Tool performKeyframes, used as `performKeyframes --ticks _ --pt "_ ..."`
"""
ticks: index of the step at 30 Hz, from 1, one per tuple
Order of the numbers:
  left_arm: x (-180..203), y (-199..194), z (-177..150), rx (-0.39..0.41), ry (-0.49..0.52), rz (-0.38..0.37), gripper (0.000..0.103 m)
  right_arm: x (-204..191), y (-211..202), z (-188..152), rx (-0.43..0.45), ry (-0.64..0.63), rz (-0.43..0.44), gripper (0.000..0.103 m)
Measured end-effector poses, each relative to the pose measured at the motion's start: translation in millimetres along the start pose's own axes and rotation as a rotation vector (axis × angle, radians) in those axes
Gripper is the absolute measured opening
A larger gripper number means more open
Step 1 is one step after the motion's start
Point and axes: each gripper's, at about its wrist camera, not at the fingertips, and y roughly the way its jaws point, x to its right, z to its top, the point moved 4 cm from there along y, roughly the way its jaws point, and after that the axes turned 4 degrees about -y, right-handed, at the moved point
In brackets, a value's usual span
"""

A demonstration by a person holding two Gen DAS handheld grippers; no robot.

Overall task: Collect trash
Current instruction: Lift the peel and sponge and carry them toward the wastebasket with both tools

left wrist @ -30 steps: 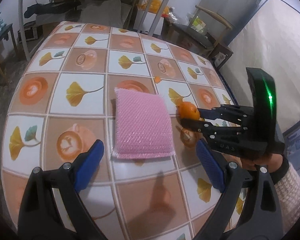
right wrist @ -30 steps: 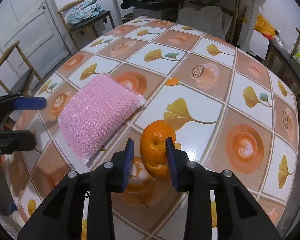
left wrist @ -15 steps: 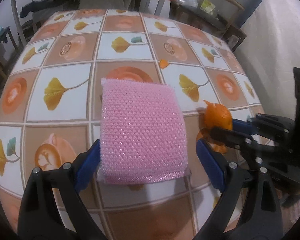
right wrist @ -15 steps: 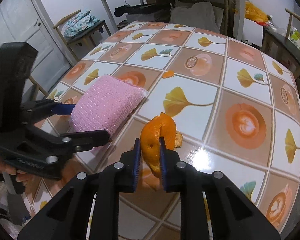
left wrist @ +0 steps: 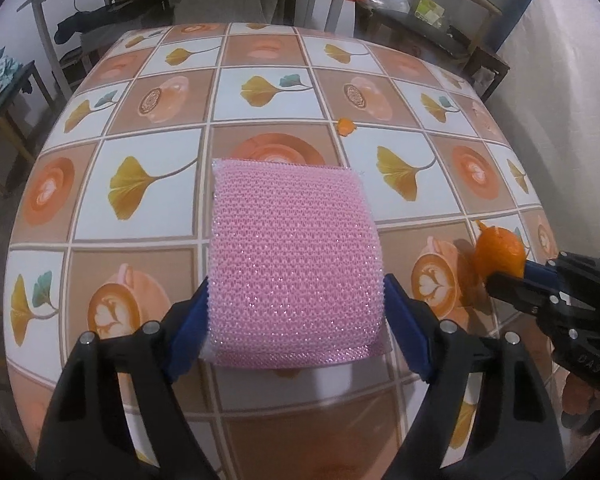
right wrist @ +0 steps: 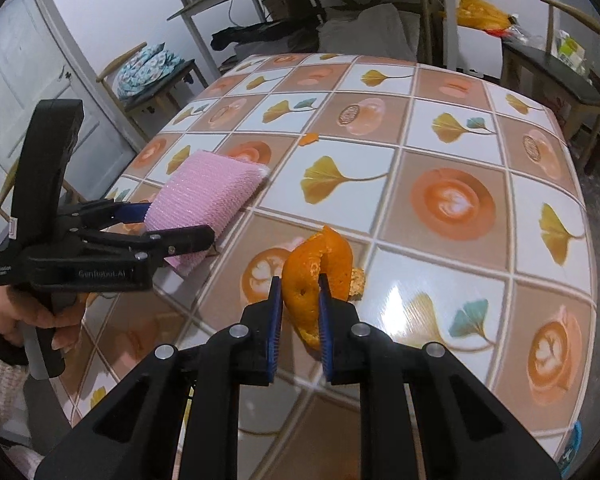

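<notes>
Orange peel [right wrist: 318, 276], folded over on itself, is pinched between the nearly shut pads of the right gripper [right wrist: 298, 312] and held just above the patterned surface [right wrist: 452, 148], so the pick-up of this piece looks done. Its long axis runs from low near the gripper up and away toward the far edge of the surface, with the pointed tip uppermost. A small scrap [right wrist: 356, 278] lies just behind it, and another bit of peel [left wrist: 346, 125] rests farther off. The left gripper [left wrist: 296, 300] straddles the near end of the pink sponge [left wrist: 292, 256], its jaws closing in on the sponge's two sides; the blue pads appear to touch the edges, though a firm grip cannot be confirmed. The sponge's long axis runs straight away from that gripper. Next, I judge, the peel must be carried to wherever trash goes, which is not in view, and the remaining scraps gathered.
</notes>
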Motion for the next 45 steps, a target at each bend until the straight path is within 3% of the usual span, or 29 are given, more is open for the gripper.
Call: performKeyframes --ticks 20,27,45 --pt "24 -68 -47 0.086 0.051 0.017 0.076 -5 -54 -42 0.078 0.113 0.003 0.017" --pt "40 -93 -61 0.132 0.111 0.033 0.076 -11 -69 -54 0.1 0.133 0.007 0.017" --pt "66 -133 -72 0.218 0.186 0.048 0.076 -19 -103 -71 0.168 0.16 0.009 0.017"
